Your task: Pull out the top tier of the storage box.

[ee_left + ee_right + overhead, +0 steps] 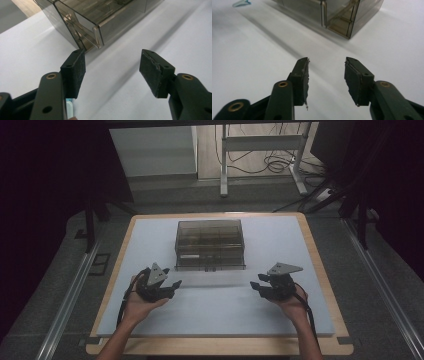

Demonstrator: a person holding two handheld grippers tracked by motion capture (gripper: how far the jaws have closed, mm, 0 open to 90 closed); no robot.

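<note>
The left gripper (167,282) and right gripper (261,287) are held with jaws apart and empty, flanking the smoky plastic box (210,245) — seemingly positioned for a two-sided approach.

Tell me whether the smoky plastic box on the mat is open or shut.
Shut, as far as shows. The smoky plastic box sits upright on the white mat, its lid lying flat across the top; the front latches are too small to read.
</note>
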